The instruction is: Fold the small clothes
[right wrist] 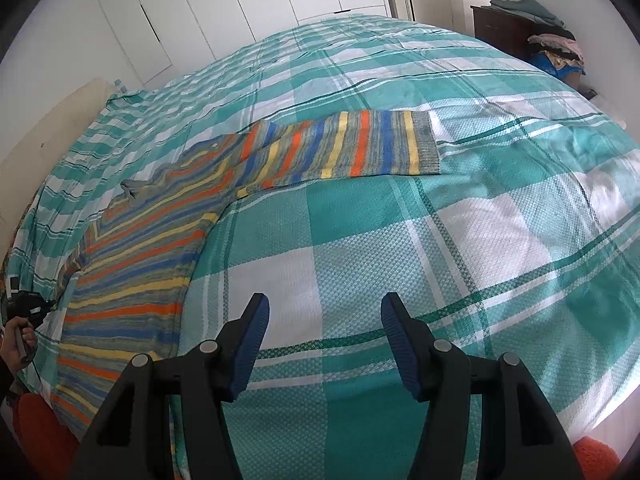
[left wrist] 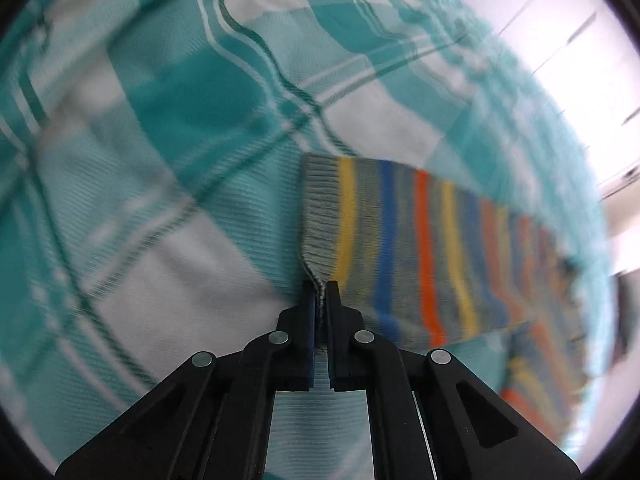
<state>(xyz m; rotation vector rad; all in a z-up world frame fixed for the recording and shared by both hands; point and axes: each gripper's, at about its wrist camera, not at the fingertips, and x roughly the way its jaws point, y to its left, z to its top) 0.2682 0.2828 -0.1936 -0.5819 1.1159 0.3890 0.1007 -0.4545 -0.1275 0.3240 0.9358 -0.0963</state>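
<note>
While the striped sweater (right wrist: 152, 248) lies spread on the bed (right wrist: 440, 240), body toward the near-left edge and one sleeve (right wrist: 360, 144) stretched flat toward the middle, only one end of it is being handled.

Left hand-held gripper (left wrist: 320, 288): jaws nearly closed, pinching the grey ribbed cuff (left wrist: 318, 216) of the other sleeve. Fabric bunches into a ridge right at the fingertips, so the grip looks solid. The left view is motion-blurred. My read: cuff pinched at the edge so the sleeve can be carried across the body for the first fold.

Right hand-held gripper (right wrist: 324, 320): jaws spread wide, nothing between them, hovering over bare bedspread, well apart from the sweater. Pointed roughly at the flat sleeve's cuff; probably lined up to take that one next, but that's a guess.

Sleeves being laid out sideways makes sense: flat garment, clean fold lines. Task looks early, no fold visible yet.

Surroundings: white cupboard doors (right wrist: 240, 0) behind the bed. Dark cabinet (right wrist: 496, 24) in the far right corner with clothes piled on top (right wrist: 524, 6); more clothes heaped beside it (right wrist: 556, 46). Can't tell whether that heap sits in a basket or box. Nothing else on the bed.
</note>
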